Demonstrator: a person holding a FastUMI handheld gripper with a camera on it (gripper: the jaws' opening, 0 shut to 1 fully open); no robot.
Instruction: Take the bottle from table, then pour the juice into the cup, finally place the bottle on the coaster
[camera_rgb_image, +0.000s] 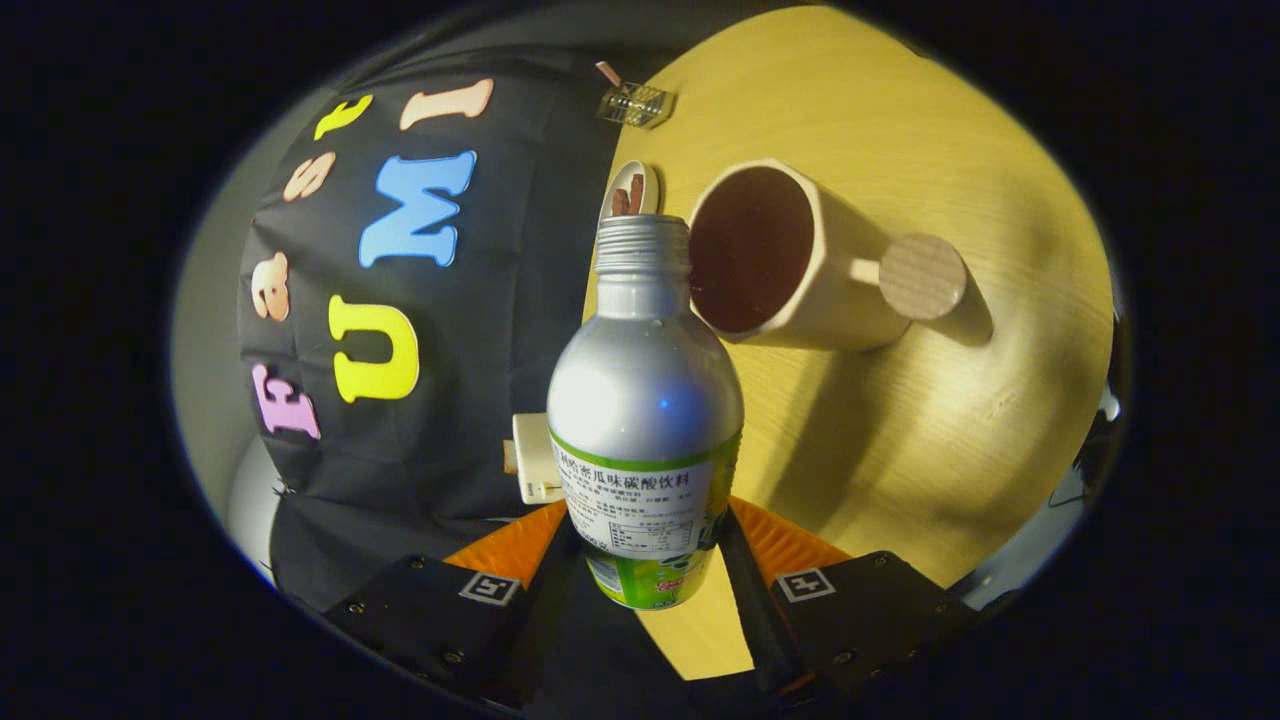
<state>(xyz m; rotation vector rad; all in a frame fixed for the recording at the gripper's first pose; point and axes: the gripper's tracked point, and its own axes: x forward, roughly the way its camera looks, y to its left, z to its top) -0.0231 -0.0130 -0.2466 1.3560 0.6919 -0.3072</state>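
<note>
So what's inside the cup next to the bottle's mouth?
The cup looks dark reddish-brown inside; whether that is liquid or only its inner wall can't be told. The bottle, clamped in the gripper, has its open neck covering the cup's near rim.

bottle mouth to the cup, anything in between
Nothing visible stands between them. The bottle is clamped between the gripper jaws, tipped so its open mouth sits right beside the rim of the cup. The cup's opening faces the bottle, and the dark inside looks unobstructed.
</note>
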